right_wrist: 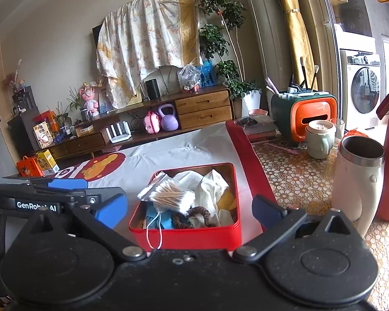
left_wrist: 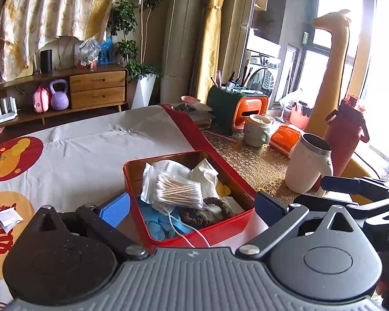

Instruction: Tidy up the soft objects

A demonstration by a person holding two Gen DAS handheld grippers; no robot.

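- The red tin [left_wrist: 220, 229] sits on the white cloth [left_wrist: 90, 155], lidless, between my left gripper's [left_wrist: 192, 208] wide-spread fingers.
- Inside it: a clear swab bag [left_wrist: 173, 190] on top, white cloth pieces [left_wrist: 205, 173], a blue glove [left_wrist: 155, 223], a brown scrunchie [left_wrist: 217, 204].
- The swab sticks lie roughly left to right.
- My right gripper [right_wrist: 189, 207] also stands wide, empty, the tin just ahead.

Daylight floods from the window [left_wrist: 383, 51], blown out to white glare; fisheye edges curve and darken, centre sharp.
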